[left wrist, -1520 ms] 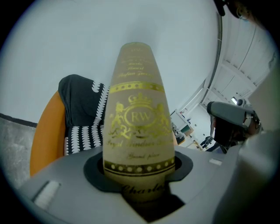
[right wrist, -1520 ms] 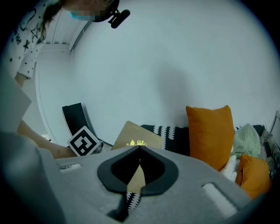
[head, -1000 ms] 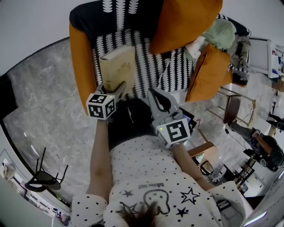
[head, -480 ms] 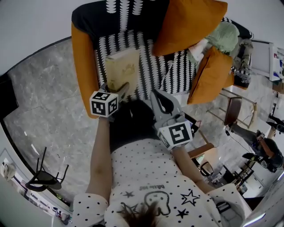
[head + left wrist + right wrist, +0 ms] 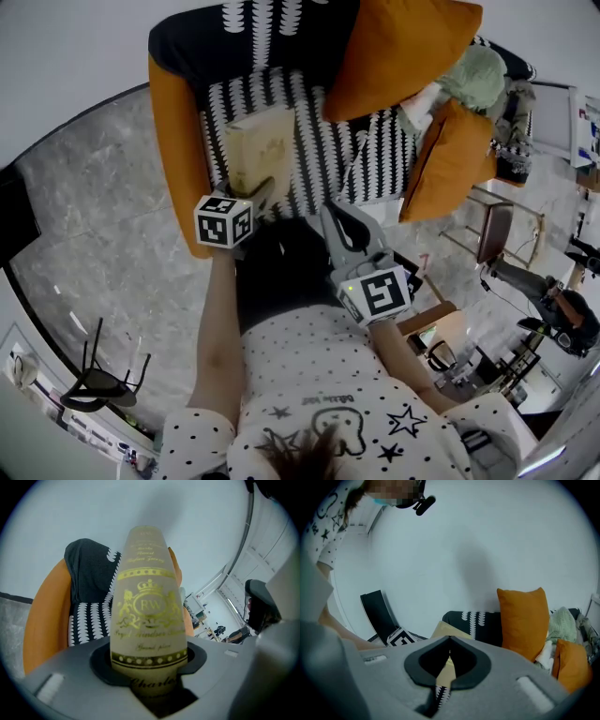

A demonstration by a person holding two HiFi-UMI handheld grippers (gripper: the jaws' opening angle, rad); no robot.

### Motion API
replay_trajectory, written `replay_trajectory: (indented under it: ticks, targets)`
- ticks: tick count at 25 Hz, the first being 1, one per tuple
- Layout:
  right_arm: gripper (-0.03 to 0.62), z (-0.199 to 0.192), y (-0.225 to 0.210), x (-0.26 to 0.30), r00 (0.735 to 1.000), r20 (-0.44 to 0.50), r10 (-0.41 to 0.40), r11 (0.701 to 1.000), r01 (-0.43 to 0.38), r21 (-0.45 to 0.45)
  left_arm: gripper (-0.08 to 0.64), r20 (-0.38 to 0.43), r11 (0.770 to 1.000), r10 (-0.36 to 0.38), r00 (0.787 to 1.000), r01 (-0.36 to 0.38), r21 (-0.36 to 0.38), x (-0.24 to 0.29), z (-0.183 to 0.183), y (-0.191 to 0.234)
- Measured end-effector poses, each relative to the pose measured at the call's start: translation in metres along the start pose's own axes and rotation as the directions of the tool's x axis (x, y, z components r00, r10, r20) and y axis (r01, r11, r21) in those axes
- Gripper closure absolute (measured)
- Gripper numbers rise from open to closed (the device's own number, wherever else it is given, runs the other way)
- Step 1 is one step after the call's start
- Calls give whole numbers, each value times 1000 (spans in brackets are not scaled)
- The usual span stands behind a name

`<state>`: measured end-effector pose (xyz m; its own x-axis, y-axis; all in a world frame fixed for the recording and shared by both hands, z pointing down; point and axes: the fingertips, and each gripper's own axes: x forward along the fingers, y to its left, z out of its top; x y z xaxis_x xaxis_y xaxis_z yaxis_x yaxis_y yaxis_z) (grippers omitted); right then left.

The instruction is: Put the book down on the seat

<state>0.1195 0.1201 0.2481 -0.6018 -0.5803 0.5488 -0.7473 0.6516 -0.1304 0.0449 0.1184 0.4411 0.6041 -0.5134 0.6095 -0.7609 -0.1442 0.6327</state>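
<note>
So the left gripper (image 5: 258, 190) had the book (image 5: 260, 148) clamped by its near end, both pads pressed tight on its sides. The book stuck out straight ahead of the jaws. In the left gripper view, the face with the gold crest and lettering was turned back toward the camera and filled the whole gap between the jaws. Off to that gripper's left ran the orange armrest (image 5: 176, 150), close by but not touching the book. The black-and-white seat (image 5: 323, 150) lay ahead of and below the jaws, with the book tilted over its left part. I honestly couldn't tell whether the far end of the book was resting on the seat or just above it. Over to the right, the right gripper (image 5: 337, 214) hung by the seat's front edge, well clear of the book. Its jaws were drawn together at the tips with nothing in them. In its own view you could only see a sliver of book and patterned fabric through the slit below where the tips met. Ahead of it and to its right leaned a big orange cushion (image 5: 398, 47) against the backrest. A second, smaller cushion (image 5: 448, 159) sat further right, and a pale green soft thing (image 5: 476, 75) was tucked just beyond that one.
</note>
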Motion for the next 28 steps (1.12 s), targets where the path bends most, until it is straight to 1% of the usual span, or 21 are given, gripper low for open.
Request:
replay_trajectory:
  ticks: [9,18,21,28]
  targets:
    - [591,-6,1,6,999,-21,-27,1000,27,15,336,-13,999,-24,1000,24,-32,10,-8,10]
    - [591,-13,-3,14,998,-46,-33,999,34,37,336,9,997,11,1000,-10,-73,24,-7,27]
    - [591,-18,-2,16,998,-54,-30,999,32,44,336,5,996,20,1000,-20,-86,28,-11,34]
    - [591,-17,-1,18,997,-59,-40,997,43,57,334,-23,995,13,1000,-16,-102,31,-20,44]
